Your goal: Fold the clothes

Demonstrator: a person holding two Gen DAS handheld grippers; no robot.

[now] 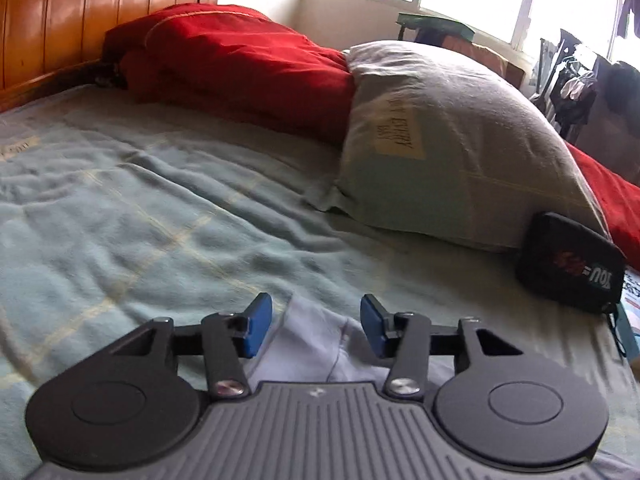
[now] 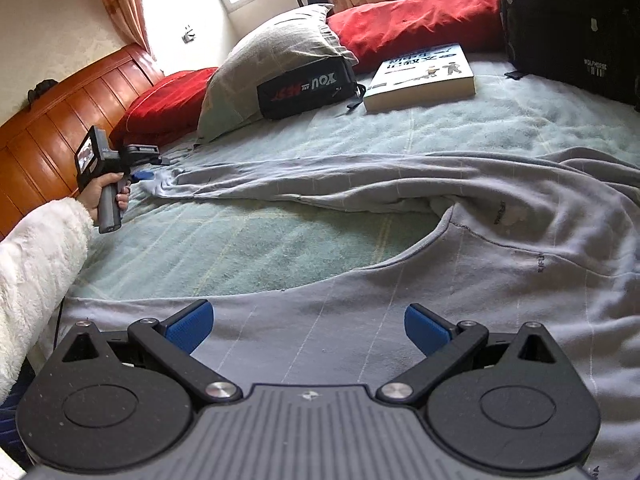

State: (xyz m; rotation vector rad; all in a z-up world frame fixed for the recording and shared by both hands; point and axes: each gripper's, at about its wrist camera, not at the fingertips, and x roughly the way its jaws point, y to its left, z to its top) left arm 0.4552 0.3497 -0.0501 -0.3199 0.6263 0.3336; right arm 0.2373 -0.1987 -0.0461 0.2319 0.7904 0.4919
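A pale grey long-sleeved garment (image 2: 440,264) lies spread and wrinkled on the green bed sheet (image 2: 224,248), one sleeve stretched out to the left. In the left wrist view the end of that sleeve (image 1: 308,356) lies just under my left gripper (image 1: 315,326), whose blue pads stand apart and do not press on the cloth. The right wrist view shows that same left gripper (image 2: 144,177) at the sleeve's tip, held by a hand in a white fleecy sleeve (image 2: 36,272). My right gripper (image 2: 308,326) hangs wide open over the garment's body, holding nothing.
A grey pillow (image 1: 452,136) and a red quilt (image 1: 240,64) lie along the far side. A black pouch (image 2: 308,88) leans on the pillow, beside a book (image 2: 424,78). A black bag (image 2: 572,20) stands at the right. The wooden headboard (image 1: 80,20) bounds the left.
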